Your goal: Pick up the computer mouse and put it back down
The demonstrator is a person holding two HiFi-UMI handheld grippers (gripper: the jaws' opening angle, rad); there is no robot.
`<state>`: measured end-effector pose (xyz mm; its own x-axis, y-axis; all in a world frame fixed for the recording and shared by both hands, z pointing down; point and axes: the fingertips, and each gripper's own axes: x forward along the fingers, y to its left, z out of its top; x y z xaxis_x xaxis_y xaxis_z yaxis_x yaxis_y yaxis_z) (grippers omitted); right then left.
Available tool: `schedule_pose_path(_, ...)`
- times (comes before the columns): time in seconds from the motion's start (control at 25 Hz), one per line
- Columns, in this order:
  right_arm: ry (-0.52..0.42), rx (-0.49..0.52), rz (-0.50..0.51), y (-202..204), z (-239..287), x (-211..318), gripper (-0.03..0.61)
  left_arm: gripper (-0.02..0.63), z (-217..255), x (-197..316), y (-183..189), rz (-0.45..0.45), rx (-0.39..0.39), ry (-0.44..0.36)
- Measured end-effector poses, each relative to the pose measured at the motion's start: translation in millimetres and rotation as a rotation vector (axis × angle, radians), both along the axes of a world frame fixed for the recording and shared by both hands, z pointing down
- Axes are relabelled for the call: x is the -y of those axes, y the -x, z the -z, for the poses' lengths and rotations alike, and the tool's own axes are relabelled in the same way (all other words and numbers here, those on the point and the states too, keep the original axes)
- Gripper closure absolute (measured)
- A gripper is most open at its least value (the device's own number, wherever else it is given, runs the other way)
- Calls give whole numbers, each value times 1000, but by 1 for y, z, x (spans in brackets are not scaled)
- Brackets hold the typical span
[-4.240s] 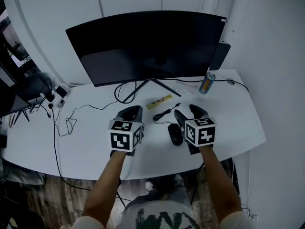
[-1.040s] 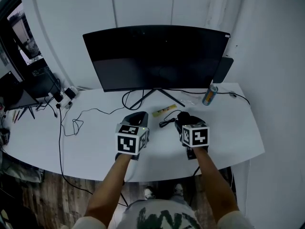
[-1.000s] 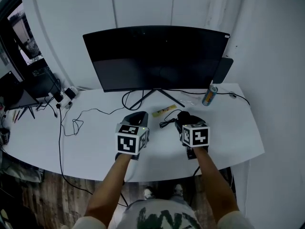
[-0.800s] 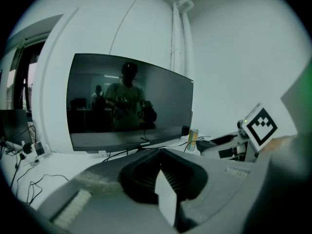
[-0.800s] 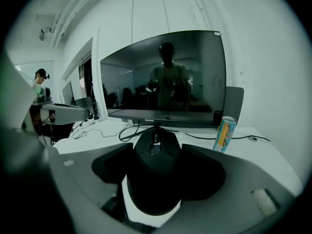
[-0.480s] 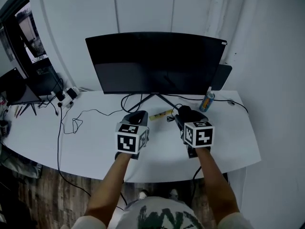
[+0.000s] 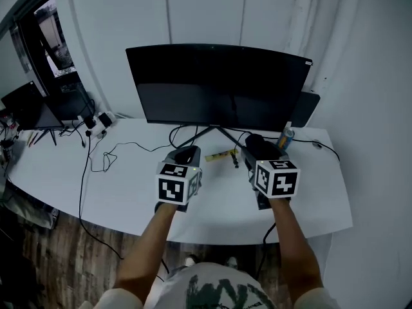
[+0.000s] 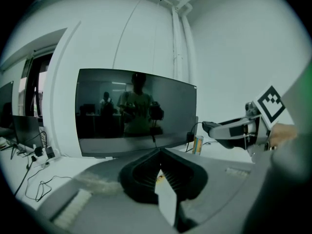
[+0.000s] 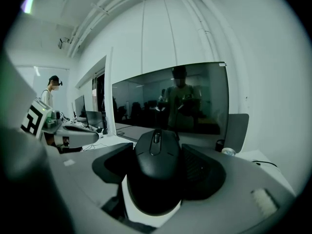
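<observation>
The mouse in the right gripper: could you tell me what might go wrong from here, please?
1. The mouse is rounded and pinched only by its sides in the right gripper, above the desk; it could slip and drop.
2. The can stands just beside that gripper; setting down carelessly could topple it.

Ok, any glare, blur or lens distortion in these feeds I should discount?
Head view: dim and bluish, desk edge bowed by the lens. Right gripper view: strong fisheye with black corners; mouse sharp, monitor mirroring the room. Left gripper view: same fisheye, people reflected in the monitor.
</observation>
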<state>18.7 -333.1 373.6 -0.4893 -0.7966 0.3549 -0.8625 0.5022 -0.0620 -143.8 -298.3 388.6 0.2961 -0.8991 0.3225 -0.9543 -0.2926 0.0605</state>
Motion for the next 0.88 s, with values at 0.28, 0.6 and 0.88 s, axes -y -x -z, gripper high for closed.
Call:
schedule_pose_path(0.28, -31, 21, 22, 5, 12, 1, 267, 609, -1, -3, 10, 35, 5, -3)
schedule_pose_path(0.6, -37, 25, 31, 9, 12, 7, 267, 609, -4, -1, 15, 48, 10, 2)
schedule_pose_path(0.88, -32, 27, 23, 9, 11, 11, 267, 609, -6, 3, 16, 42, 11, 6)
